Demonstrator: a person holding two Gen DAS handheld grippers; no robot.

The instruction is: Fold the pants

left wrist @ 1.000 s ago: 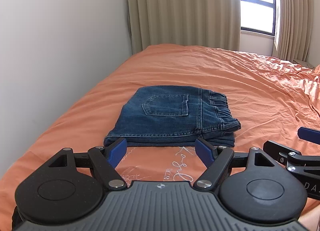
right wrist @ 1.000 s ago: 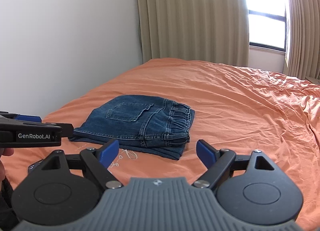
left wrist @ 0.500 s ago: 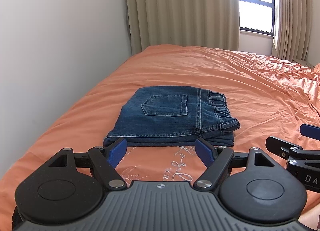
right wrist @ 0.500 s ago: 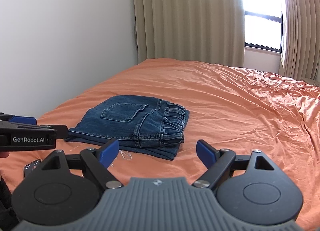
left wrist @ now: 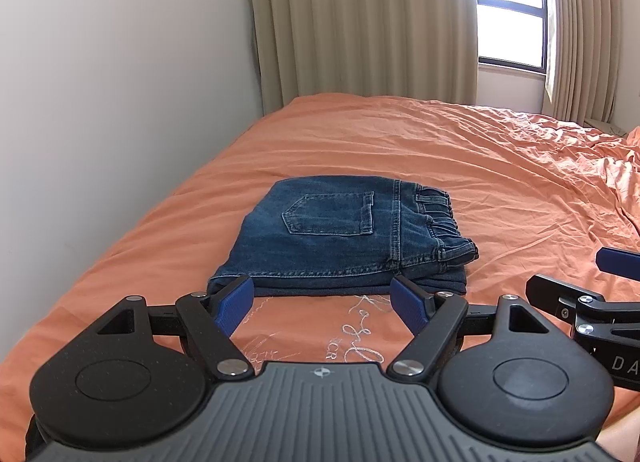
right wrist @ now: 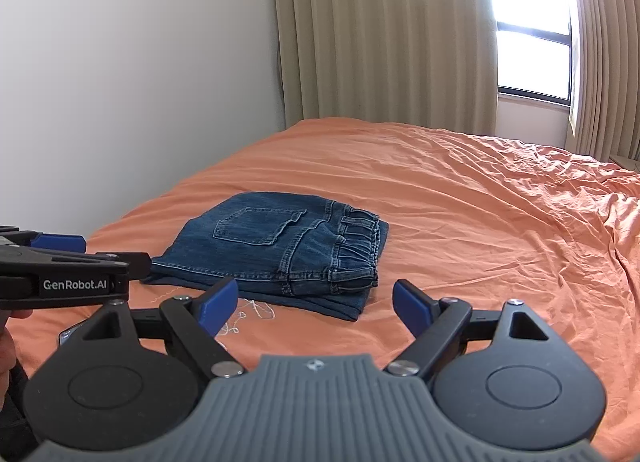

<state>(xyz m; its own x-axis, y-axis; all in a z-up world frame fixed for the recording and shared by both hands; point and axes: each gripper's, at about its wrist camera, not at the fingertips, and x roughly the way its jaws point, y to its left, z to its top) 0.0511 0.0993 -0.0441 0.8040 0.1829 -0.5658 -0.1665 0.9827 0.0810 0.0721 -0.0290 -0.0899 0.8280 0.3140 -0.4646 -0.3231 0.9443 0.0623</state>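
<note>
On my far left a plain pale wall (left wrist: 120,101) runs along the side of the bed (left wrist: 460,165), which is covered with a wrinkled orange sheet. My left claw (left wrist: 323,304) hangs low over the near part of that sheet, its blue pads (left wrist: 234,304) spread wide with nothing between them. Under it, pale embroidered lettering (left wrist: 360,326) shows on the sheet. Just past the pads lie the jeans (left wrist: 340,238), folded into a flat, squarish stack on the bed's left half, near the wall side. A back pocket faces up and the gathered waistband sits on the stack's right edge. Neither claw touches them.

To the right of my left claw comes my right claw (right wrist: 316,302), seen from its own camera with its blue pads (right wrist: 412,304) held just as far apart, gripping nothing, above bare sheet in front of the stack's near right corner. From here the left claw's black arm, printed GenRobot.AI, juts in at the left edge beside the jeans.

Farther right the sheet stretches out in loose creases. Behind the bed hang beige curtains (right wrist: 380,33), and at the far right a bright window (right wrist: 534,61) shows between them.
</note>
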